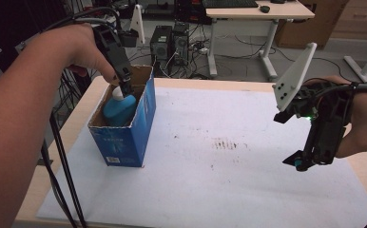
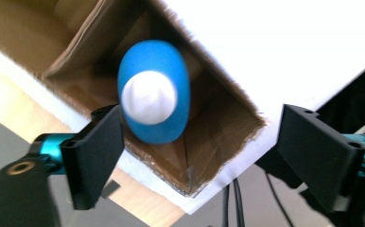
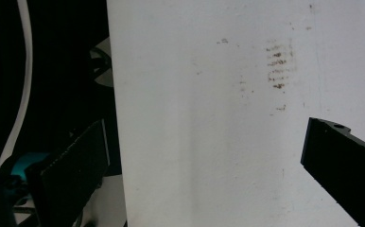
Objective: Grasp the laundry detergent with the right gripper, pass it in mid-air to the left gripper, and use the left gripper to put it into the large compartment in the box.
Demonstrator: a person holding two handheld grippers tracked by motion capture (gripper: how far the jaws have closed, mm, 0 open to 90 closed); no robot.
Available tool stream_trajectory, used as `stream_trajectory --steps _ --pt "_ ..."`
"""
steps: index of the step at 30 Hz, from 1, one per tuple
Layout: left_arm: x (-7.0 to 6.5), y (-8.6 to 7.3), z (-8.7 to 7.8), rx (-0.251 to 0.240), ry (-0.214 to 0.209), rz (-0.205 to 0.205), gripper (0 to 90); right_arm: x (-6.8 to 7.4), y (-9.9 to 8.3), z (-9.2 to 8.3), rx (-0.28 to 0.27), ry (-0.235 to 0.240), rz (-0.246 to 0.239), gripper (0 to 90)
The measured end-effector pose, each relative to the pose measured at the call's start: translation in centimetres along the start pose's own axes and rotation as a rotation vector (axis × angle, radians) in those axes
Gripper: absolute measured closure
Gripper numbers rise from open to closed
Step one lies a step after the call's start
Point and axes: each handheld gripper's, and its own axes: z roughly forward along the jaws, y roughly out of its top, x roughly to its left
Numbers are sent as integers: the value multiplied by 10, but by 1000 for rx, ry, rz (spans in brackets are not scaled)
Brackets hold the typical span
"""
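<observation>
While the left gripper (image 2: 197,151) hangs with jaws apart above the blue bottle (image 2: 154,92) standing in the box (image 1: 124,137), the right gripper (image 3: 209,175) hovers open over the mat (image 1: 229,156).

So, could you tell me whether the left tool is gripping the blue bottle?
No, the left tool stands open above the blue bottle, its jaws apart.

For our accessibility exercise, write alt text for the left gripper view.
A blue bottle with a white cap stands inside an open cardboard box, seen from above between the left gripper's two open black jaws, which do not touch it. The box sits on a white sheet.
</observation>
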Motion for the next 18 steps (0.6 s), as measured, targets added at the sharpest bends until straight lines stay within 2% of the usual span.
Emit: stream_trajectory --steps 2,4,7,9,11,12,13,14,16,18 --pt "-7 4 -3 -3 -16 60 118 1 3 -2 3 9 -14 7" --pt "-15 9 -4 -10 -35 99 93 3 7 -3 2 13 -27 7" --pt "-26 18 -2 2 -39 164 90 7 13 -5 7 29 -39 7" --pt "-32 24 1 10 -42 194 90 9 17 -4 16 37 -50 7" --pt "-39 30 4 20 -47 242 78 11 21 -3 28 47 -58 7" --pt "-39 30 4 20 -47 242 69 11 21 -3 28 47 -58 7" --pt "-48 37 7 32 -66 284 64 13 25 -2 41 61 -71 7" --pt "-51 39 8 36 -62 308 63 14 26 -3 40 65 -74 7" --pt "-58 44 10 41 -74 334 55 16 28 -4 33 78 -82 7" --pt "-63 49 12 48 -69 368 37 18 31 -5 36 85 -91 7"
